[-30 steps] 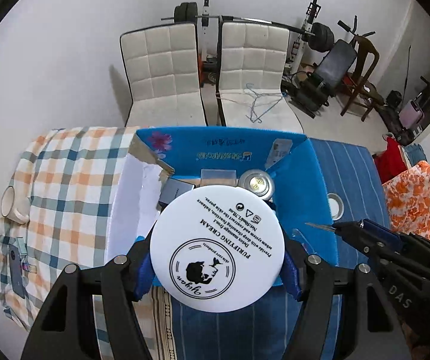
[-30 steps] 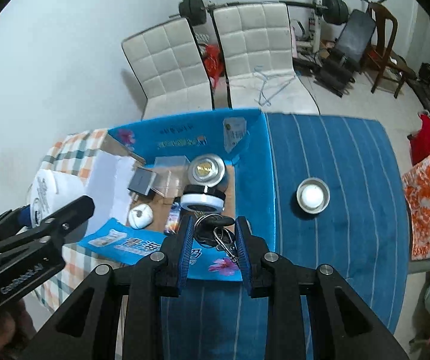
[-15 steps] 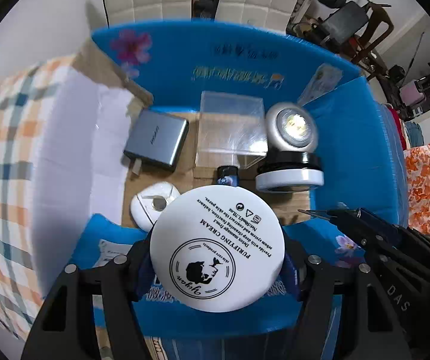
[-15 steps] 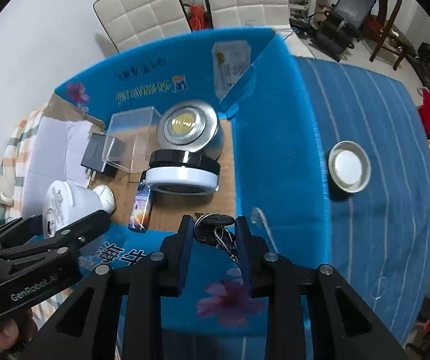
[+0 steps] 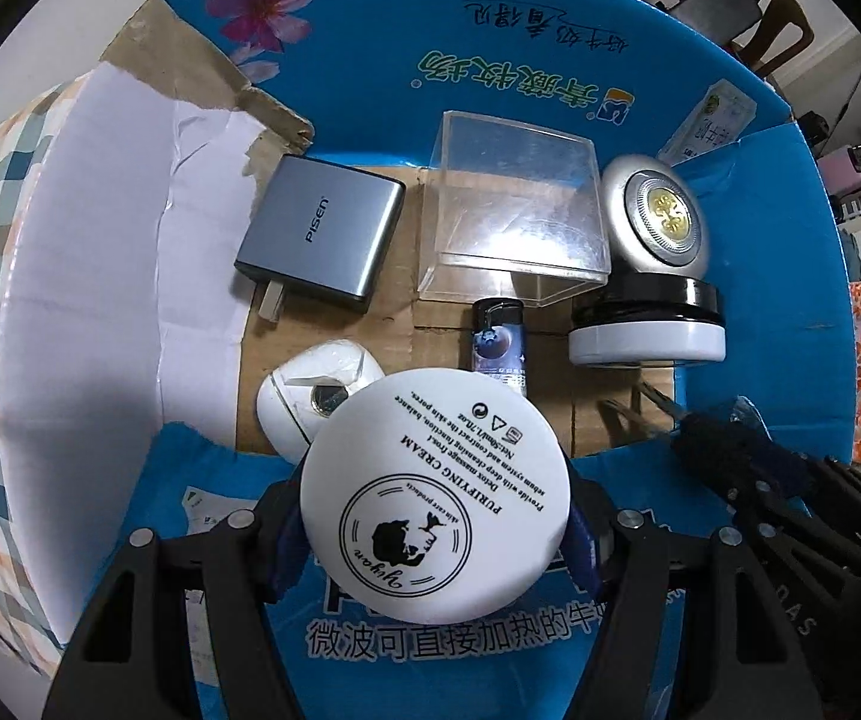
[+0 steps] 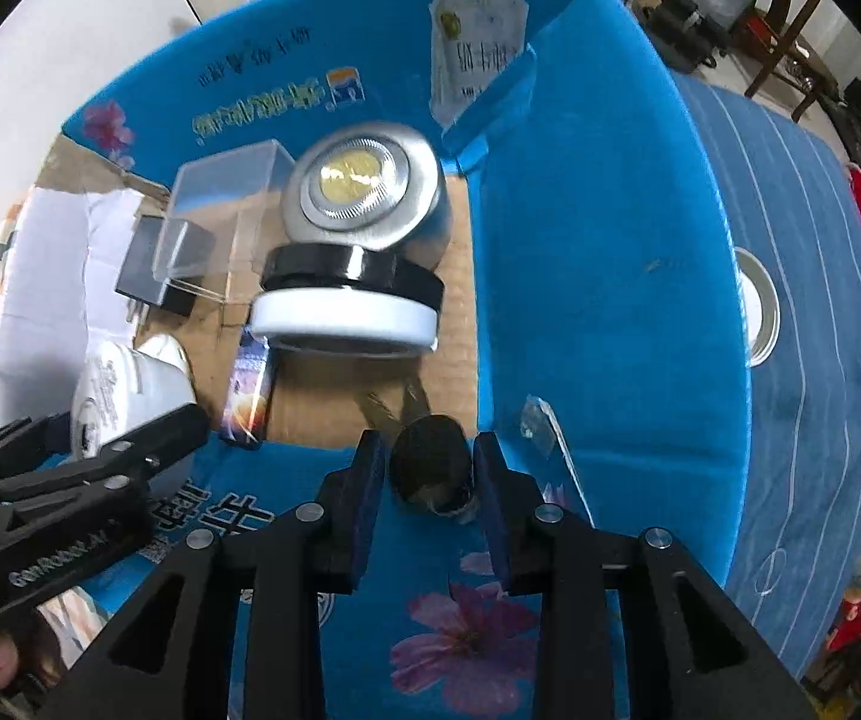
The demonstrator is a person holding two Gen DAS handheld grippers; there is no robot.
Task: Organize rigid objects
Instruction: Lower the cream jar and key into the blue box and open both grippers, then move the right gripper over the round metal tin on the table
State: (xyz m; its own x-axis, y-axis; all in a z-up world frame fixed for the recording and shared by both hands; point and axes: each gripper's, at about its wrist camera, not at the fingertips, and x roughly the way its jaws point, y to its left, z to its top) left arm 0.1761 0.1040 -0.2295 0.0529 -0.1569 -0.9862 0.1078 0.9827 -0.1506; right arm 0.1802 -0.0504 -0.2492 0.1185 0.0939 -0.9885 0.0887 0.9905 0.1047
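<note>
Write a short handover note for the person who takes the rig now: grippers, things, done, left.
Left gripper: shut on the cream jar, over the near edge of the blue box.
Right gripper: appears open; the keys sit blurred between its fingers, over the box floor.
Already in the box: charger, clear case, puck light, black-and-white jar, lighter, white round item.
Left: keys and cream jar to set down; a tin waits on the cloth outside.
</note>
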